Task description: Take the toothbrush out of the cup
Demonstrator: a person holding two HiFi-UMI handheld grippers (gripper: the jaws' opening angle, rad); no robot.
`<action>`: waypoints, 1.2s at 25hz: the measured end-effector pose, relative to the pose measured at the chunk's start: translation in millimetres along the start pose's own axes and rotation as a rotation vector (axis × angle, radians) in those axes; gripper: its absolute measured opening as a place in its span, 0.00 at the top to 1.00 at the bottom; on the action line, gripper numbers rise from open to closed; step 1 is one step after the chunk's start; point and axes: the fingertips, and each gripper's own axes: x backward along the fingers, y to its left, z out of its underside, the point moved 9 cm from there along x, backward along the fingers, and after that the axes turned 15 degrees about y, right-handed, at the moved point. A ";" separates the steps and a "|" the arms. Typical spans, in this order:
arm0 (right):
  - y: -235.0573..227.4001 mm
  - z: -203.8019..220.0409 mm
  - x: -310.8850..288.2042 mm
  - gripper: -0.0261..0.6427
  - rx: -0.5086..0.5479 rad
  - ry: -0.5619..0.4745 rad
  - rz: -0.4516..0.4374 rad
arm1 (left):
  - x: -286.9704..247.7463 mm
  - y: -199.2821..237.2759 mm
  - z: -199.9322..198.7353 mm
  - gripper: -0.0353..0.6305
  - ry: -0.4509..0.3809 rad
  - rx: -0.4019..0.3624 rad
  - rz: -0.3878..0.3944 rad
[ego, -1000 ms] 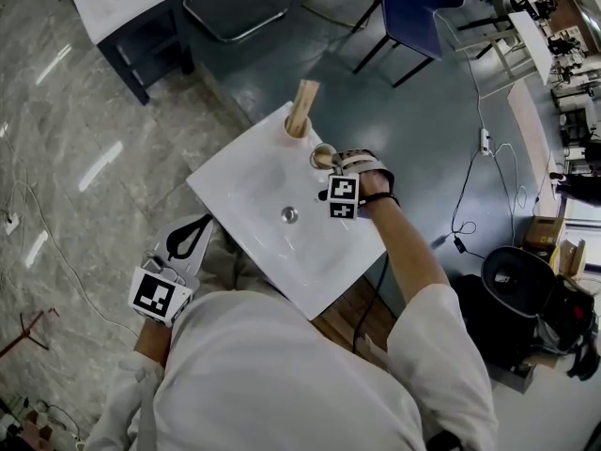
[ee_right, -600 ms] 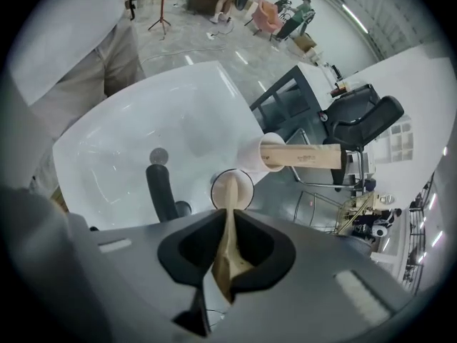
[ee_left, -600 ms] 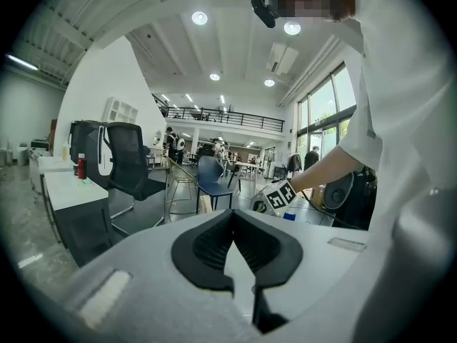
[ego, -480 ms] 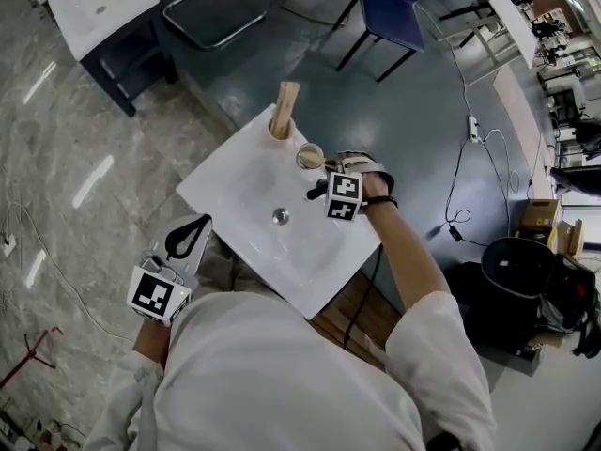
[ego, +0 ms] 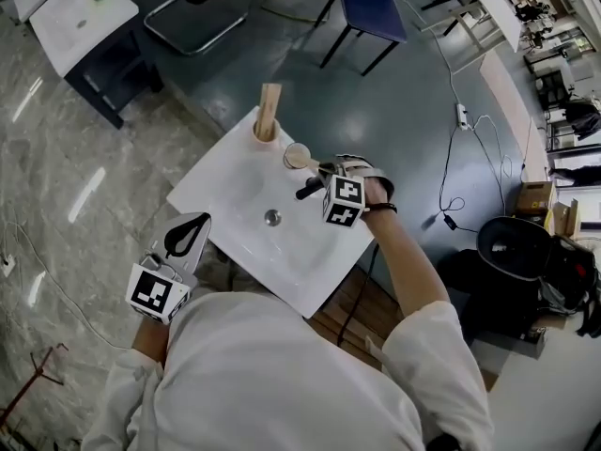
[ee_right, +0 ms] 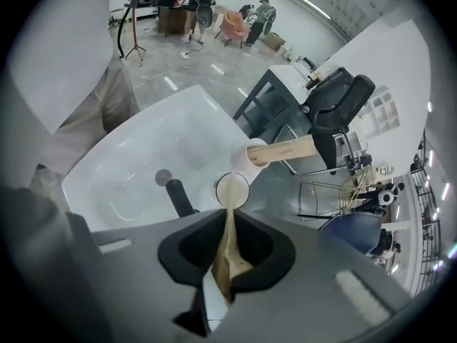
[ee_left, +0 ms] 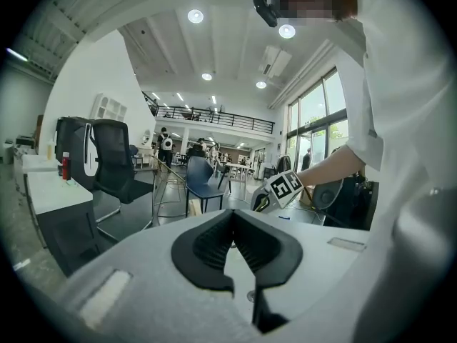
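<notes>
Task's thing: a slim, pale bamboo-coloured toothbrush point(ee_right: 227, 252), flat and strap-like along the handle.
Where it is: its handle runs from the right gripper's jaws down to the mouth of a small round cream cup point(ee_right: 233, 184). Whether the brush head is still inside the cup, I cannot tell.
Right gripper point(ee_right: 228, 224): pointed steeply down over the cup. Its dark ribbed jaws have just been closing and now pinch the toothbrush handle between them.
Left gripper point(ee_left: 233, 224): jaws pressed together with nothing between them, held low and well apart from the cup.
Handling: probably very light and stiff, with a smooth handle that could swivel in a narrow pinch. A firm hold across the flat faces looks safest.
Where to hold: on the upper handle, clear of the bristles, as the grip sits now.
Cup: looks light and thin-walled, so a sideways drag may tip it; a lift along its axis suits it.
Support: a glossy white rectangular washbasin point(ee_right: 136, 163), smooth and hard, with a round metal drain point(ee_right: 163, 177).
Neighbours: a matt black cylindrical knob point(ee_right: 178, 196) just beside the cup, and a squared light-wood block point(ee_right: 289, 149) standing in a white holder near it.
</notes>
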 end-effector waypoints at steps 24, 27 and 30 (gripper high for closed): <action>13.3 31.6 78.5 0.92 -0.444 -0.274 -0.070 | -52.9 0.3 -30.1 0.94 0.014 -0.074 0.121; 16.1 33.8 87.7 0.92 -0.500 -0.316 -0.079 | -60.2 2.0 -30.7 0.94 0.017 -0.089 0.129; 20.3 35.9 94.5 0.92 -0.546 -0.346 -0.085 | -68.7 4.9 -33.9 0.94 0.027 -0.107 0.135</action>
